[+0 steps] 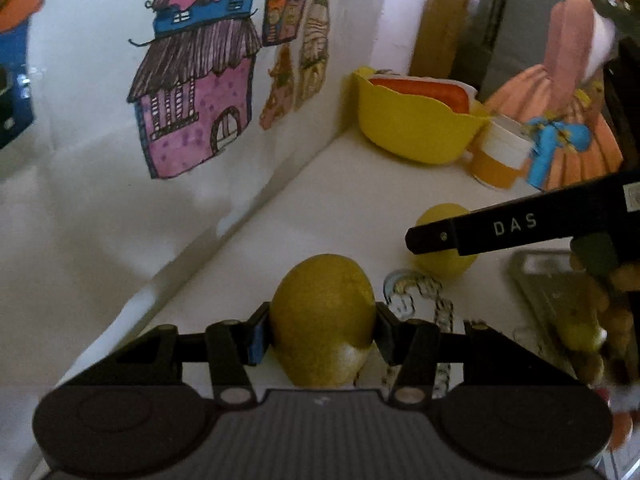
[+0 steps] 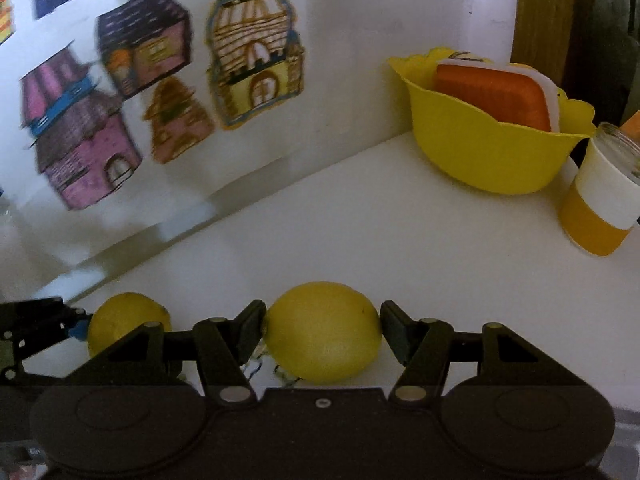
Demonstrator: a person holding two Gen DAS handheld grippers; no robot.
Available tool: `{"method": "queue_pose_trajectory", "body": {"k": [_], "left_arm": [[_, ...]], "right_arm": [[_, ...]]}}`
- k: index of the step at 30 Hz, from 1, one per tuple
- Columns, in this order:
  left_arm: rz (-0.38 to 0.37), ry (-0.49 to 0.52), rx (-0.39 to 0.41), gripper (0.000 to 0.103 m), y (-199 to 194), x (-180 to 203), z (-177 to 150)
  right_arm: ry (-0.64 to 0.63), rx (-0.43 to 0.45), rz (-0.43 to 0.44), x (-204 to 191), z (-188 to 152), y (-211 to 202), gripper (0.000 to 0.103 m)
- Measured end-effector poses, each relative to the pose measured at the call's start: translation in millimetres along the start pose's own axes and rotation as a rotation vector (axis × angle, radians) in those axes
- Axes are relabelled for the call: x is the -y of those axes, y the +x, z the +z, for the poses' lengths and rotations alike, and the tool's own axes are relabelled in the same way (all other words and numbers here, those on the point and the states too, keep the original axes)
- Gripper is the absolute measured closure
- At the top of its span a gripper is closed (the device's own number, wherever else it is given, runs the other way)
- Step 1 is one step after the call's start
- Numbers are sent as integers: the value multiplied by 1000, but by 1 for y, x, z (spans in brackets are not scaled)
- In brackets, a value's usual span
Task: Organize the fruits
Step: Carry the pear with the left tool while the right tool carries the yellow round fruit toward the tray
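A dull yellow lemon (image 1: 322,296) sits between the fingers of my left gripper (image 1: 320,334), which is shut on it just above the white table. A second, brighter lemon (image 2: 322,344) is held end to end by my right gripper (image 2: 322,322), also shut. In the left wrist view this second lemon (image 1: 442,266) shows to the right, partly behind a black right finger (image 1: 440,236). In the right wrist view the first lemon (image 2: 124,316) lies at the left beside the left gripper's fingers (image 2: 48,326).
A yellow bowl (image 2: 480,160) holding an orange and white block stands at the back by the wall. Beside it is an orange and white cup (image 2: 600,208). A grey tray (image 1: 560,300) with fruit lies at the right. The wall with house stickers (image 1: 192,92) runs along the left.
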State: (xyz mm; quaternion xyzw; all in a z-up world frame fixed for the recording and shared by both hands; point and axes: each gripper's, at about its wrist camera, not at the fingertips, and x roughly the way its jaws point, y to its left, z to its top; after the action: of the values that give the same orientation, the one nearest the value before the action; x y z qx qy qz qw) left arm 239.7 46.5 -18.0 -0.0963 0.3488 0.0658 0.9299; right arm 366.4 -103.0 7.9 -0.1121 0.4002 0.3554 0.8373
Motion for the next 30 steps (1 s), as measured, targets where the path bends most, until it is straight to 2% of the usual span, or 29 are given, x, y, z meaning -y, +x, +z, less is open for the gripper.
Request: {"method": "queue_pose_trajectory", "body": {"k": [3, 6, 14, 17, 24, 30], "left_arm": [[-5, 34, 6, 47, 3, 4, 3], [-10, 28, 8, 46, 6, 1, 4], [-11, 69, 26, 45, 18, 3, 11], [-12, 77, 22, 45, 23, 4, 14], [-14, 89, 11, 45, 21, 4, 13], [-8, 87, -15, 46, 16, 6, 14]], "right_arm": [[-24, 12, -21, -9, -11, -9, 38], [-21, 32, -29, -10, -15, -10, 38], [9, 24, 11, -2, -16, 4, 36], [-28, 33, 4, -6, -17, 5, 36], [31, -2, 43, 0, -17, 13, 36], [44, 26, 22, 0, -23, 9, 37]]}}
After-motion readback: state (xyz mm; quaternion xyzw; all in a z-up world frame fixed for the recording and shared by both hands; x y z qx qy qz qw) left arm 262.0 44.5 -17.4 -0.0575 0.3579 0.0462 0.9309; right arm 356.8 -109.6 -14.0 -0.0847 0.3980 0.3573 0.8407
